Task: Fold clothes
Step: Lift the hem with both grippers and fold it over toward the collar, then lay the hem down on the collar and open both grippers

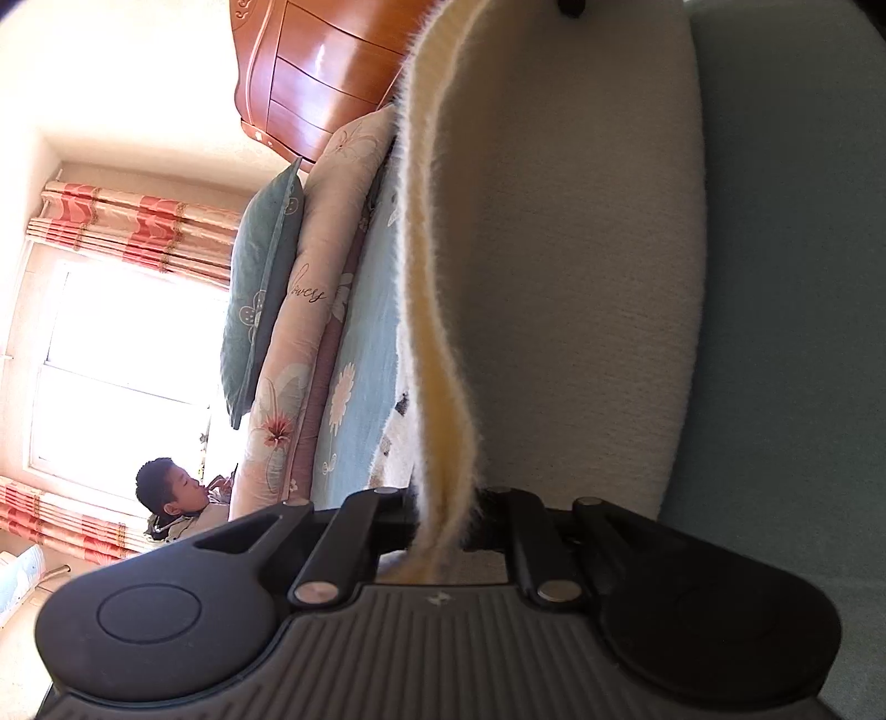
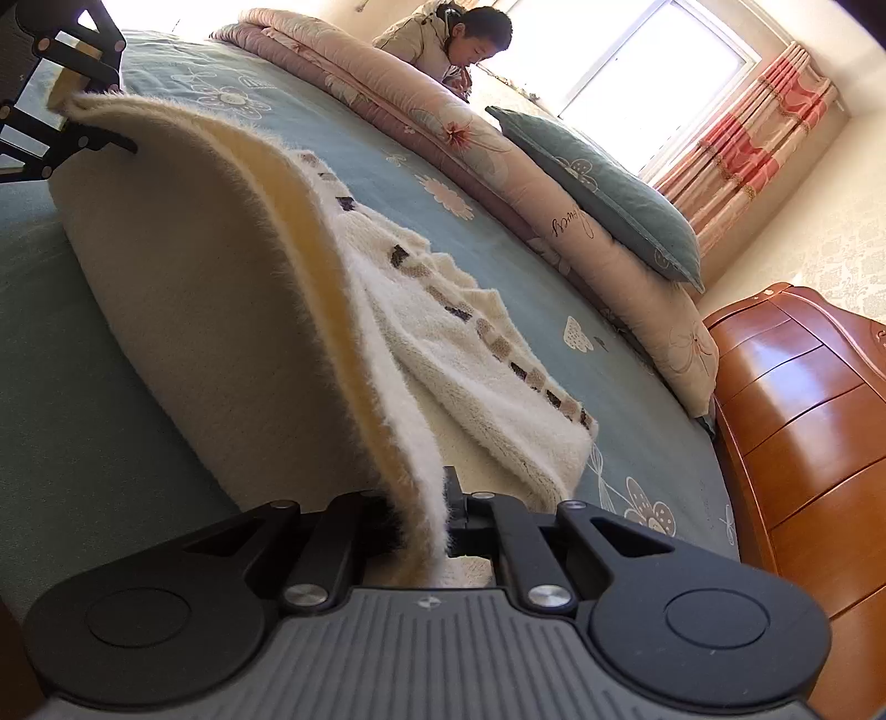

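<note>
A cream fleece-lined garment [image 2: 221,310] with a brown-and-black checked trim [image 2: 498,346] lies on the blue-green bed sheet [image 2: 83,415]. My right gripper [image 2: 423,520] is shut on one end of its lifted fuzzy hem. My left gripper [image 1: 446,518] is shut on the other end of the same hem; it also shows in the right wrist view [image 2: 72,105] at the far left. The hem [image 1: 437,310] is stretched between both grippers and raised off the bed, with the smooth outer fabric [image 1: 581,277] hanging below it.
A rolled pink floral quilt [image 2: 498,160] and a teal pillow [image 2: 603,194] lie along the far side of the bed. A wooden headboard [image 2: 803,415] stands at the right. A child [image 2: 476,39] sits by the window behind the quilt.
</note>
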